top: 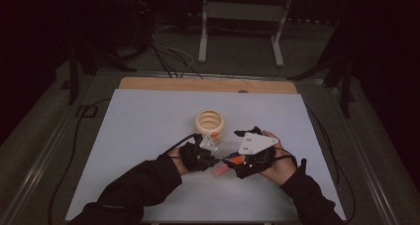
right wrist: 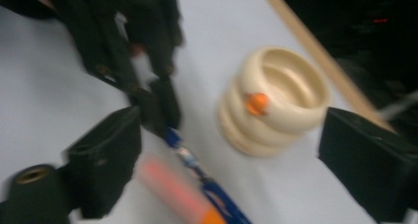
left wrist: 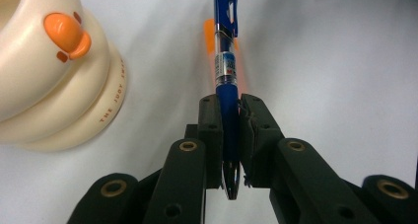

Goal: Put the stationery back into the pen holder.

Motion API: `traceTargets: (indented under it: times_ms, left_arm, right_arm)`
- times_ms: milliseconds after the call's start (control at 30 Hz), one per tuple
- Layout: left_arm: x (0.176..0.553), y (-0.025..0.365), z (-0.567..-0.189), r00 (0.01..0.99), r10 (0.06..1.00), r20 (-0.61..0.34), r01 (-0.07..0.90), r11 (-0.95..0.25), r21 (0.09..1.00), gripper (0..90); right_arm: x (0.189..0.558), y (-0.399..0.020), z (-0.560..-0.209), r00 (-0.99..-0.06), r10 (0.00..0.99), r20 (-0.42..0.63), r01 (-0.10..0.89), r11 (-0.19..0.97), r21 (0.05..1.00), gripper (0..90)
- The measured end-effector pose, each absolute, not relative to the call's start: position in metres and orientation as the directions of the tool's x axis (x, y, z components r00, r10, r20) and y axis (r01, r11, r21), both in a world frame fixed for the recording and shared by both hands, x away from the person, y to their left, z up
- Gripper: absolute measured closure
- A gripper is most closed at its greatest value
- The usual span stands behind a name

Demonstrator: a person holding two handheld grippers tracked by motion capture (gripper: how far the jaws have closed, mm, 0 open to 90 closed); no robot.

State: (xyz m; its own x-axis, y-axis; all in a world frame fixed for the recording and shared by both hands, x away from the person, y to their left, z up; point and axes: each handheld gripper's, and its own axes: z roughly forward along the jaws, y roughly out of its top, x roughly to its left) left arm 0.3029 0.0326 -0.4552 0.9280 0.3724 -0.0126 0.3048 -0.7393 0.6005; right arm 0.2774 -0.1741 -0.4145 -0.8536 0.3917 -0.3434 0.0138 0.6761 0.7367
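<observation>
Black jaws of my left gripper (left wrist: 230, 135) pinch a blue pen (left wrist: 226, 61), tip cut off at the lower frame edge, cap end running out the top. Cream duck-faced cup (left wrist: 54, 71) sits just left of the pen on the white table (left wrist: 345, 86), cropped by the frame; lettering on its base ring reads "THE JUDY", rest unreadable. Pen's barrel label too small to read. Right gripper view is motion-blurred: my right gripper (right wrist: 226, 160) is spread wide, jaws either side of the pen and an orange-pink blur, touching neither.
</observation>
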Motion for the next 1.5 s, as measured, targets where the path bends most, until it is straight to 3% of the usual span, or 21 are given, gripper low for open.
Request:
traceTargets:
  times_ms: [67,233,267,467,700,833,1300,1500]
  left_arm:
    - [0.303,0.033,-0.455,0.928,0.373,-0.015,0.308,-0.741,0.597,81.4]
    - [0.305,0.032,-0.455,0.923,0.383,-0.019,0.319,-0.738,0.595,81.4]
    - [0.305,0.032,-0.455,0.923,0.383,-0.019,0.319,-0.738,0.595,81.4]
    - [0.306,0.031,-0.453,0.924,0.381,-0.026,0.323,-0.742,0.588,81.4]
    - [0.305,0.028,-0.452,0.922,0.385,-0.036,0.330,-0.733,0.595,81.4]
    - [0.304,0.026,-0.451,0.925,0.378,-0.038,0.325,-0.735,0.595,81.4]
    - [0.304,0.023,-0.450,0.922,0.380,-0.073,0.345,-0.720,0.603,81.4]
    - [0.304,0.023,-0.452,0.928,0.368,-0.063,0.329,-0.724,0.607,80.9]
  right_arm:
    - [0.276,-0.170,-0.418,-0.845,0.380,-0.376,0.001,0.705,0.709,16.4]
    - [0.265,-0.158,-0.433,-0.824,0.282,-0.492,-0.078,0.803,0.590,34.2]
    - [0.265,-0.158,-0.433,-0.824,0.282,-0.492,-0.078,0.803,0.590,34.2]
    - [0.253,-0.143,-0.455,-0.731,0.039,-0.681,-0.244,0.917,0.315,51.5]
    - [0.247,-0.137,-0.466,-0.676,-0.044,-0.735,-0.278,0.940,0.199,58.4]
    - [0.245,-0.134,-0.477,-0.624,-0.129,-0.771,-0.301,0.950,0.084,65.7]
    - [0.245,-0.132,-0.485,-0.573,-0.183,-0.799,-0.304,0.953,0.000,78.3]
    - [0.244,-0.131,-0.485,-0.559,-0.203,-0.804,-0.313,0.949,-0.022,79.5]
